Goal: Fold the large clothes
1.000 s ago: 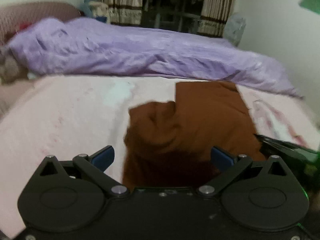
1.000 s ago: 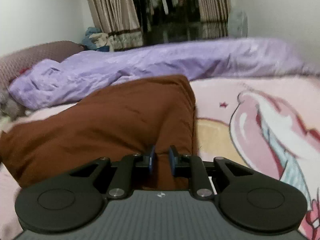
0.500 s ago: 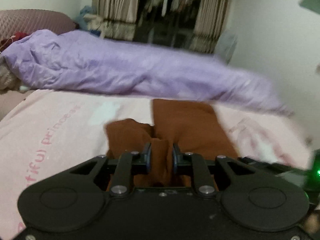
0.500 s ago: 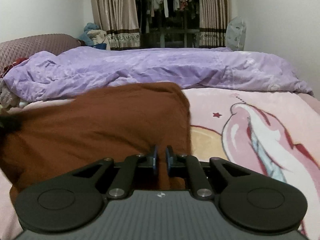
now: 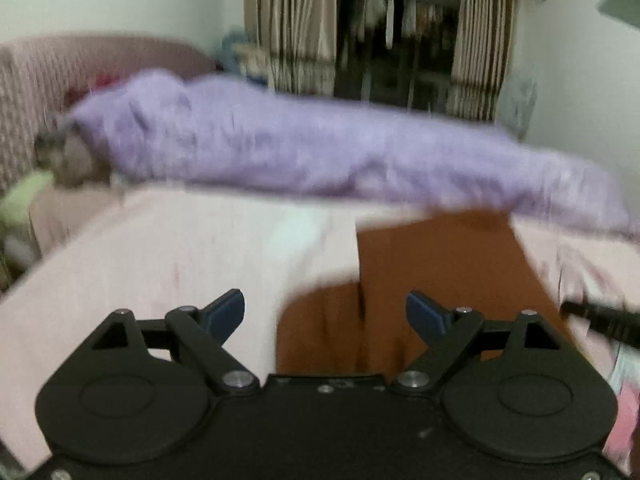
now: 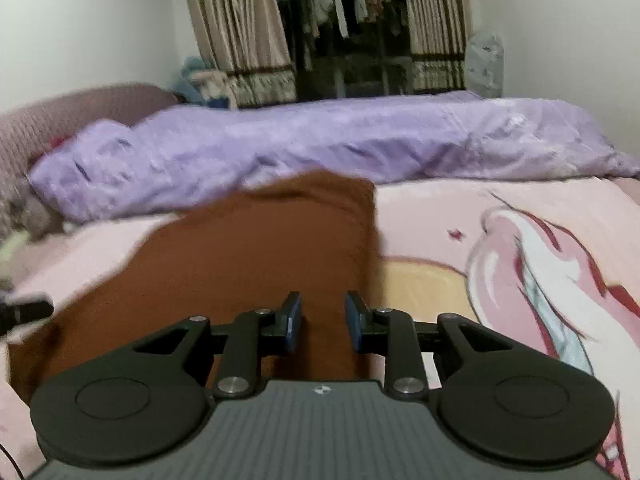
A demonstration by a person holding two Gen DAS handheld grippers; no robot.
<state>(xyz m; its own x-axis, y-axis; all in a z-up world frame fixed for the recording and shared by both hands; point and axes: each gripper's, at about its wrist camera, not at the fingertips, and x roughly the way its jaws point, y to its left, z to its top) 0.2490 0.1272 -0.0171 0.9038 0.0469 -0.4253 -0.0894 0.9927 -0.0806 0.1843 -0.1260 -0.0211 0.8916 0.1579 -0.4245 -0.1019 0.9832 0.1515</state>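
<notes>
A brown garment (image 5: 436, 264) lies folded on the pink bed sheet (image 5: 192, 248). In the left wrist view my left gripper (image 5: 325, 316) is wide open and empty, just above the garment's near left edge. In the right wrist view the garment (image 6: 256, 256) fills the middle and left. My right gripper (image 6: 323, 320) has its jaws partly parted over the garment's near right edge, with the cloth between and under them, not pinched. The right gripper's tip also shows in the left wrist view (image 5: 600, 320).
A rumpled purple duvet (image 6: 320, 148) lies across the far side of the bed. A padded headboard (image 5: 48, 80) is at the left. Curtains and a clothes rail (image 6: 344, 32) stand behind. The sheet has a cartoon print (image 6: 532, 264) to the right.
My left gripper opened wide, let go of the brown cloth and pulled back. My right gripper's jaws parted from shut and released the garment's edge. The garment now lies flatter.
</notes>
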